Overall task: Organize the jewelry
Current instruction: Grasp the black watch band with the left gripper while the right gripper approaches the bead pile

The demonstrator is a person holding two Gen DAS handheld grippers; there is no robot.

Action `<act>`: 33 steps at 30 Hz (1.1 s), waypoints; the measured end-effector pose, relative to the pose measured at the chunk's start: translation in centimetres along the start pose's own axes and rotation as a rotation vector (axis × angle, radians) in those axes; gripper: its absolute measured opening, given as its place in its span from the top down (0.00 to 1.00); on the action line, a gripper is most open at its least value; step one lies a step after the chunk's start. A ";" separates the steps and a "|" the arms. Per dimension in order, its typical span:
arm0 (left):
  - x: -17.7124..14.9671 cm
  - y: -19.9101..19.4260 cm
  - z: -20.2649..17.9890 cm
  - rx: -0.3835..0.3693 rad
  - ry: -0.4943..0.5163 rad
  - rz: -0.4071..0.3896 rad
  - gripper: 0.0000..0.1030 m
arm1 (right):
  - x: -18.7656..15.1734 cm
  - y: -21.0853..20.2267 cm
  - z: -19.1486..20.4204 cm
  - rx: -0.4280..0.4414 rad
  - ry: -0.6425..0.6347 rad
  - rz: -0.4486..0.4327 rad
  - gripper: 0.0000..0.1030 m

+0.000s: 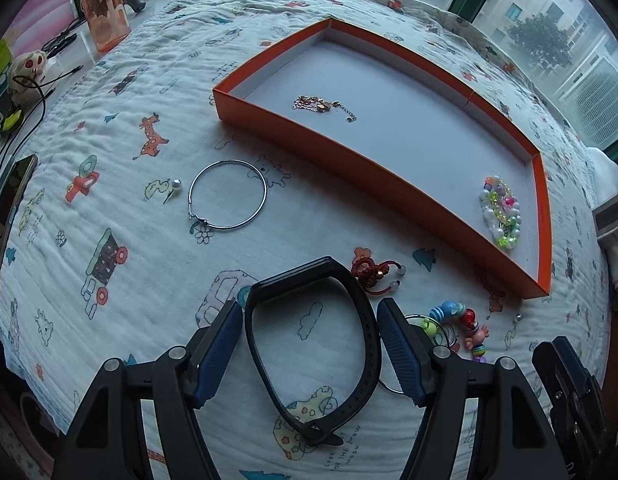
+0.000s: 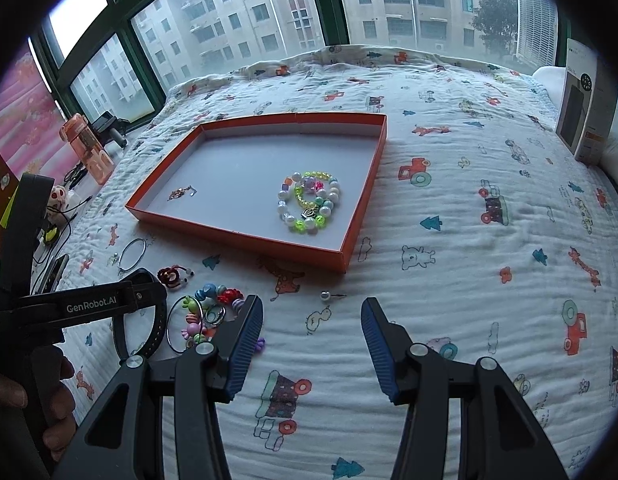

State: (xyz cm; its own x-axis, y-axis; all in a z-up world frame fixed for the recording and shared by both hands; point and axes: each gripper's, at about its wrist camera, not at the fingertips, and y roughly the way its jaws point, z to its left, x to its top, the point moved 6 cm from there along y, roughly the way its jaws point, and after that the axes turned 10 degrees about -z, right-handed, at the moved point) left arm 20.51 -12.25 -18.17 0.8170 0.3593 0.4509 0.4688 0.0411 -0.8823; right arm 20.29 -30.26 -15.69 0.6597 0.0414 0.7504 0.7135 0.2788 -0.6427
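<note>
While the black band (image 1: 313,344) lies between the left gripper (image 1: 309,344), pads apart from it, we see the right gripper (image 2: 312,344) open over bare blanket (image 2: 449,240).

"GenRobot.AI" in white on the black body of the left gripper (image 2: 140,316), at nine o'clock in the right wrist view. Bedspread (image 1: 149,280) print at six o'clock, left wrist view: "LOOK ... MOON", partly legible.
</note>
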 end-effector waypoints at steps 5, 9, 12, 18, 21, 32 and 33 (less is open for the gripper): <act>-0.1 -0.3 0.3 -0.047 0.063 -0.001 0.38 | -0.3 -0.1 -0.1 -0.008 -0.001 0.006 0.45; -0.1 -0.4 0.7 -0.085 0.128 0.009 0.40 | -0.7 0.0 -0.2 -0.014 0.001 0.017 0.45; -0.2 -0.5 1.0 -0.120 0.198 0.024 0.40 | -1.0 -0.1 0.0 -0.014 -0.003 0.026 0.45; 0.2 -0.5 1.4 -0.201 0.367 0.072 0.40 | -1.6 -0.3 0.5 -0.007 -0.004 0.039 0.45; 0.3 -0.7 1.7 -0.212 0.437 0.074 0.38 | -1.9 -0.3 0.7 -0.004 -0.001 0.046 0.45; 0.1 -1.7 4.3 -0.241 0.286 0.077 0.32 | -2.2 -0.2 1.1 0.013 0.009 0.048 0.45; 0.1 -1.9 4.5 -0.234 0.259 0.072 0.31 | -2.2 -0.1 1.1 0.015 0.009 0.049 0.45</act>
State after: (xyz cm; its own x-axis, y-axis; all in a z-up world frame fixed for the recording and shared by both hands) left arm 18.21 -8.13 -17.09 0.8946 0.1040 0.4346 0.4468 -0.2015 -0.8716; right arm 18.48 -29.38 -17.11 0.6956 0.0469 0.7169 0.6771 0.2907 -0.6760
